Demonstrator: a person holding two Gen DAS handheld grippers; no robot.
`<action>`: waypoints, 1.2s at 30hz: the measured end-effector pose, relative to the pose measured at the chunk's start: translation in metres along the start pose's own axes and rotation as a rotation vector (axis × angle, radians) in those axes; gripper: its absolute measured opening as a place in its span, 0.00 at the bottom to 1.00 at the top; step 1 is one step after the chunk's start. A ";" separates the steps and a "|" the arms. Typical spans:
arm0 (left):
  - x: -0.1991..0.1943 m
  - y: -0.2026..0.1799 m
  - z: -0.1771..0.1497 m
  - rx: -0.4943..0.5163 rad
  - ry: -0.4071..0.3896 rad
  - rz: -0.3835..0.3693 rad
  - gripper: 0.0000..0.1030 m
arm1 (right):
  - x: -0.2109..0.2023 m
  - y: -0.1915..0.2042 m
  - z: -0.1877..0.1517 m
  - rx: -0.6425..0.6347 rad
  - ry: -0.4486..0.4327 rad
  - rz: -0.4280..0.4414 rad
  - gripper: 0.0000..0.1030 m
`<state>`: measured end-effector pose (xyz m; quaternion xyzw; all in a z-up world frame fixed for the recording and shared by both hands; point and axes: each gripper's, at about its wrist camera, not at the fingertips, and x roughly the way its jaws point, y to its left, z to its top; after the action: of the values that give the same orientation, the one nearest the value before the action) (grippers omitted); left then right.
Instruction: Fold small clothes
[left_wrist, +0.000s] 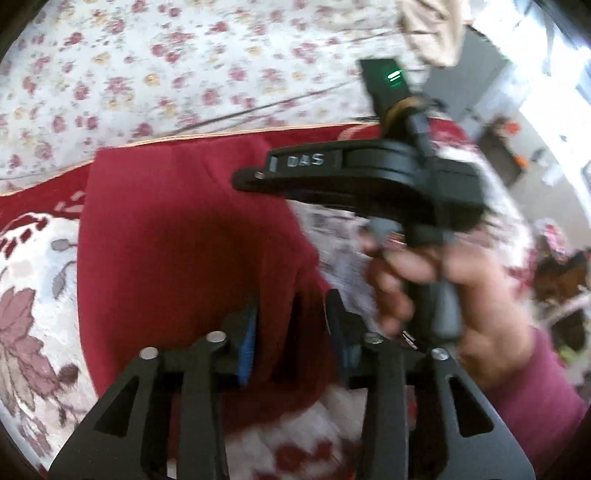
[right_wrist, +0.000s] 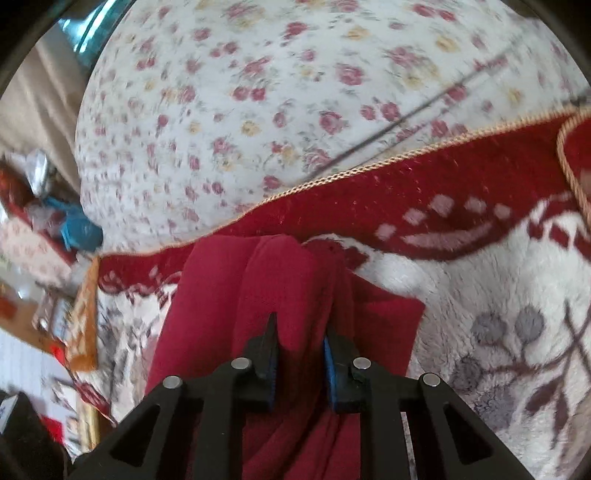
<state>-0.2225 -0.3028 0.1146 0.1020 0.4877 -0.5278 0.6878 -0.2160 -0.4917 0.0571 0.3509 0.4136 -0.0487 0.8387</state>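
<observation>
Item: red garment (left_wrist: 177, 229), small, knit or fleece by its look. It lies on a plush blanket (right_wrist: 498, 288), white with a dark red border and grey-and-maroon leaf figures. The blanket is spread over a flowered sheet (left_wrist: 155, 74) that fills the far part of both views.

Handling, as judged: light, soft and limp, with no stiffness to hold a crease by itself. It will sag and bunch wherever it is lifted, and the fuzzy blanket may drag on it. The best hold is at a hem or corner, with two points taken well apart so that the edge stays straight.

Left gripper (left_wrist: 295, 332): jaws partly apart, blue pads showing. A fold of the red cloth runs between them, but the pads do not appear to press on it, so it reads as released or only loosely straddling the near right edge of the garment.

Right gripper (right_wrist: 299, 347): jaws narrow, clenched on a gathered ridge of the same red cloth, which rises in folds from the blanket into the pads. In the left wrist view this tool shows from the side, to the right and beyond the garment, with a hand (left_wrist: 443, 288) on its handle and a maroon sleeve (left_wrist: 535, 402) behind.

Both views are motion-blurred, and fine contact is hard to confirm.
</observation>
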 end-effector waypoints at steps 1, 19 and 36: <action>-0.013 0.001 -0.004 0.007 -0.005 -0.021 0.48 | -0.004 -0.001 0.000 0.013 -0.005 0.002 0.30; -0.017 0.078 -0.067 -0.072 -0.047 0.268 0.57 | -0.062 0.043 -0.087 -0.214 -0.009 -0.198 0.20; -0.034 0.081 -0.066 -0.078 -0.096 0.255 0.57 | -0.073 0.077 -0.135 -0.232 0.010 -0.027 0.12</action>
<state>-0.1918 -0.2037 0.0777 0.1113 0.4574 -0.4210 0.7753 -0.3237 -0.3647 0.0970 0.2461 0.4252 -0.0100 0.8709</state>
